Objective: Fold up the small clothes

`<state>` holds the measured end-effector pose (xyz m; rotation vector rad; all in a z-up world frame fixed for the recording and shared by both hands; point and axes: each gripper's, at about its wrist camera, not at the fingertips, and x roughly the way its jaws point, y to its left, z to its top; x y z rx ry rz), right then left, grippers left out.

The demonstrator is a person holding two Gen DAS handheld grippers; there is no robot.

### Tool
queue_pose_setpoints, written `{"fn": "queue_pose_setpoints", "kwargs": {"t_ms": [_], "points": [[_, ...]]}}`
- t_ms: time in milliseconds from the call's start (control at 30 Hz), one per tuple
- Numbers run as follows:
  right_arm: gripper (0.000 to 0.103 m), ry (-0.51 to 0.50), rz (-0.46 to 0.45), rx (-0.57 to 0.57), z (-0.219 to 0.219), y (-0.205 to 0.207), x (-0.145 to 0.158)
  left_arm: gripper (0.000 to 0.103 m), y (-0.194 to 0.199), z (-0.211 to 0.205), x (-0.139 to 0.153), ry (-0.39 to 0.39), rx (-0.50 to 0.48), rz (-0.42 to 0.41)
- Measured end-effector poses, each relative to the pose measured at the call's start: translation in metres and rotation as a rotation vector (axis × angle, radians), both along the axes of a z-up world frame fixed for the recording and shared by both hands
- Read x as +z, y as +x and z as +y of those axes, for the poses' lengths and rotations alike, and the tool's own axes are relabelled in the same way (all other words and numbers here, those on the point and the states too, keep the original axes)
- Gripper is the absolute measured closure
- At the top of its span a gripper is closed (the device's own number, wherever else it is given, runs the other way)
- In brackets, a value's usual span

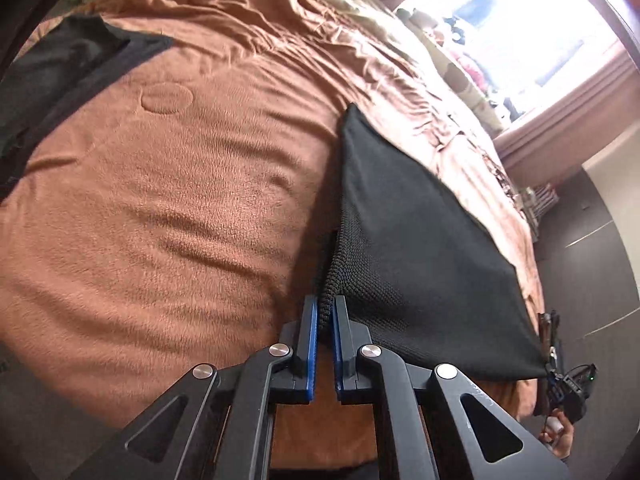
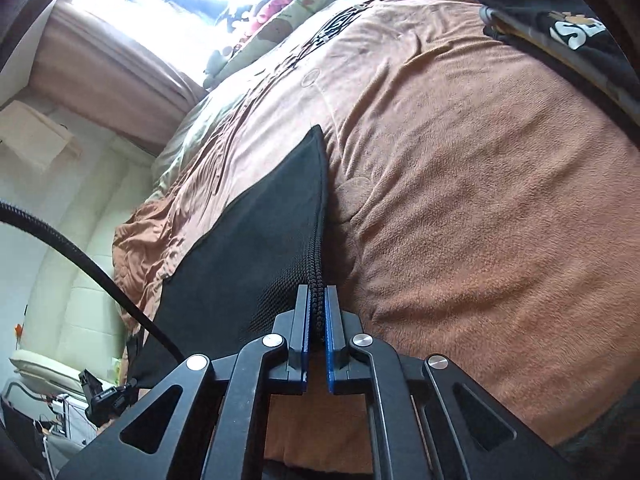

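Black knit cloth is what we hold, a small garment stretched between our two tools above the brown fleece blanket on the bed. Our left gripper is clamped on one corner of its thick edge, and our right gripper is pinched on the other corner, blue pads pressed tight on the ribbed hem. We judge it light, soft and limp: it sags in the middle and will drape wherever we let it. The hem corners seem the surest places to grip, since the knit is grippy there and will not slide. Other dark clothes lie well apart, near the far edge of the bed.
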<state>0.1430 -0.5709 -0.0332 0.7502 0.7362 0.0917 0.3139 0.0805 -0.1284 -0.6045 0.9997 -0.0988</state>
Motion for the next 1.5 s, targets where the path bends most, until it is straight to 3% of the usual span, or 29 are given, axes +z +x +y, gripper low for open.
{"fn": "queue_pose_setpoints", "kwargs": {"t_ms": [267,400,533,567,633,667,700,867,1100,1333,1500], "points": [[0.101,0.016,0.04,-0.019,-0.018,-0.025,-0.007,0.097,-0.021,0.0,-0.003,-0.067,0.0,-0.008],[0.099,0.01,0.068,0.019,-0.016,-0.025,-0.012,0.096,-0.026,-0.004,-0.018,-0.075,-0.008,0.014],[0.098,-0.036,0.079,-0.011,-0.017,-0.033,0.001,0.094,-0.025,-0.001,-0.037,-0.134,0.023,0.064],[0.094,-0.054,0.08,-0.021,-0.019,-0.036,0.007,0.091,-0.026,-0.001,-0.039,-0.146,0.026,0.059],[0.068,-0.082,0.08,-0.031,-0.019,-0.043,0.023,0.072,-0.029,-0.002,-0.044,-0.162,0.034,0.051],[0.045,-0.104,0.068,-0.033,-0.018,-0.045,0.035,0.059,-0.032,-0.002,-0.045,-0.174,0.034,0.045],[0.039,-0.129,0.054,-0.036,-0.015,-0.048,0.046,0.056,-0.034,-0.003,-0.046,-0.193,0.034,0.033],[0.039,-0.221,-0.031,0.002,0.017,-0.052,0.106,0.056,-0.039,-0.002,-0.049,-0.241,0.07,0.006],[0.039,-0.255,-0.079,0.084,0.071,-0.024,0.151,0.056,-0.045,-0.007,-0.047,-0.228,0.122,-0.018],[0.039,-0.299,-0.068,0.201,0.125,0.021,0.161,0.056,-0.05,-0.006,-0.05,-0.242,0.163,-0.034],[0.039,-0.34,-0.04,0.292,0.166,0.058,0.151,0.056,-0.05,-0.012,-0.046,-0.187,0.187,-0.034]]}}
